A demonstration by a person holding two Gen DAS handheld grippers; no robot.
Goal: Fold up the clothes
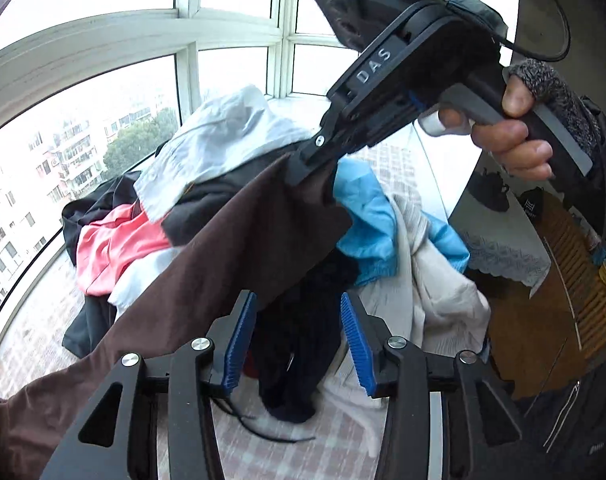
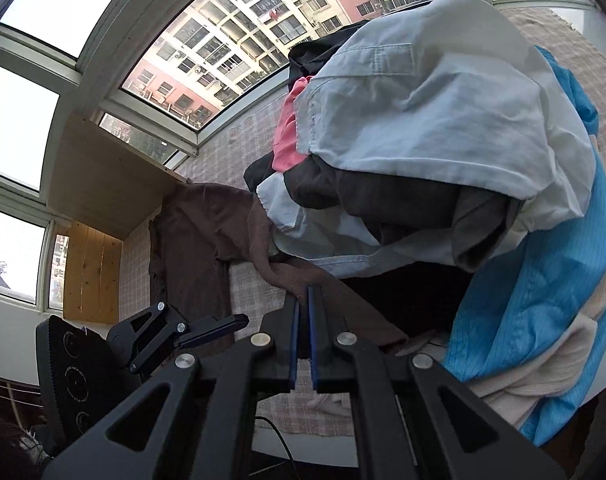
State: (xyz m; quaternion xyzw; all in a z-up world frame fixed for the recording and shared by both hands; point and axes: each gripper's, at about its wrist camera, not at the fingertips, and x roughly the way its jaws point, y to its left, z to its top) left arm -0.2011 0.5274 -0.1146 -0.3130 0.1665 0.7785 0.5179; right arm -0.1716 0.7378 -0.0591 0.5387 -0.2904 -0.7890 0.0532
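A brown garment hangs stretched in the air, running from upper right to lower left in the left wrist view. My right gripper, held by a hand, is shut on its upper edge. In the right wrist view the blue pads of the right gripper pinch a bunched fold of the brown garment, whose far part lies on the checked surface. My left gripper stands open just beside the hanging cloth, and only the pile shows between its pads. The left gripper also appears low left.
A heap of clothes fills the checked cloth-covered ledge: a pale blue shirt, a pink piece, dark items, a bright blue garment and a cream one. Windows ring the ledge; a wooden shelf stands left.
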